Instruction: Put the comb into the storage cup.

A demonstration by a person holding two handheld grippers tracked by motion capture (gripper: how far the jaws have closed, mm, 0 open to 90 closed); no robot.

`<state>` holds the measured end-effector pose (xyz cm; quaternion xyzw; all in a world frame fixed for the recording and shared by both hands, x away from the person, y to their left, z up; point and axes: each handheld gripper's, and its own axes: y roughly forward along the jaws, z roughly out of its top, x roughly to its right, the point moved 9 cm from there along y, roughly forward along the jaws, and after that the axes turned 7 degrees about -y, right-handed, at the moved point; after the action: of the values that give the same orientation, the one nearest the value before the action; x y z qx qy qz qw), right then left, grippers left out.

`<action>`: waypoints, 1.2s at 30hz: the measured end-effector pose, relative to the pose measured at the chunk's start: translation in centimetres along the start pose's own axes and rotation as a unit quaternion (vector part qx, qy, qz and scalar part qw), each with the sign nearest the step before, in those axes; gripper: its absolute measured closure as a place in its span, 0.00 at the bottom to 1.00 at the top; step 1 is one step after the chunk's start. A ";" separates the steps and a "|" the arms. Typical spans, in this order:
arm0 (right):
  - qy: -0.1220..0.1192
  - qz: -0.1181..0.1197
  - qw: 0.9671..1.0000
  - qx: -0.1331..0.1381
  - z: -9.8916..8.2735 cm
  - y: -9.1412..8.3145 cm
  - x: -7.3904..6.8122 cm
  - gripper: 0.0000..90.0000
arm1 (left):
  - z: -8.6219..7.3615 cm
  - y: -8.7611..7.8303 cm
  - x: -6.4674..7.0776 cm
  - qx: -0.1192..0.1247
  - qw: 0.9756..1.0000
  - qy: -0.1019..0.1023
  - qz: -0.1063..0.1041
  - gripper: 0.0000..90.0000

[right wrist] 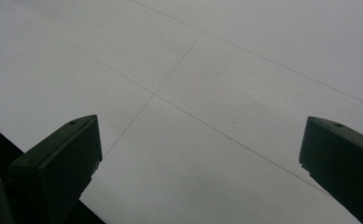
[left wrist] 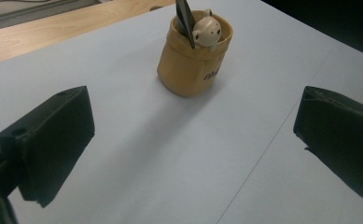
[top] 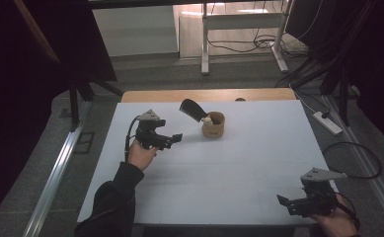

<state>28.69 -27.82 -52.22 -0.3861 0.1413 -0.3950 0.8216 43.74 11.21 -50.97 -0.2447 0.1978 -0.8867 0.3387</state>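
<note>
A small tan cup [top: 213, 125] [left wrist: 193, 58] stands upright near the back middle of the white table [top: 239, 163]. A dark flat tool [top: 191, 109] [left wrist: 184, 16] leans out of it toward the left, beside a little cream bear figure [top: 207, 120] [left wrist: 206, 31]. My left gripper [top: 173, 139] [left wrist: 193, 144] is held above the table just left of the cup, pointing at it, open with nothing between its jaws. My right gripper [top: 284, 201] [right wrist: 202, 163] hovers low at the front right corner, open and empty, over bare table.
A wooden strip [top: 209, 95] runs along the table's far edge. Cables [top: 350, 160] lie on the floor at the right, with a power strip [top: 327, 122]. A desk frame [top: 241, 34] stands behind. Dark curtains flank both sides.
</note>
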 end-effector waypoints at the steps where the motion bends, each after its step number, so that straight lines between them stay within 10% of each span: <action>1: 0.001 0.000 1.000 0.000 0.0 0.0 0.0 0.00 | 0.0 -0.1 0.0 0.001 1.000 0.001 0.001 0.00; 36: -0.001 0.003 1.000 0.001 0.0 0.0 -0.1 0.00 | -3.0 -4.1 1.5 0.008 1.000 0.012 0.027 0.00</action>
<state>28.63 -27.77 -52.21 -0.3854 0.1415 -0.3917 0.8234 39.04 13.59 -50.80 -0.2253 0.2014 -0.8817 0.3624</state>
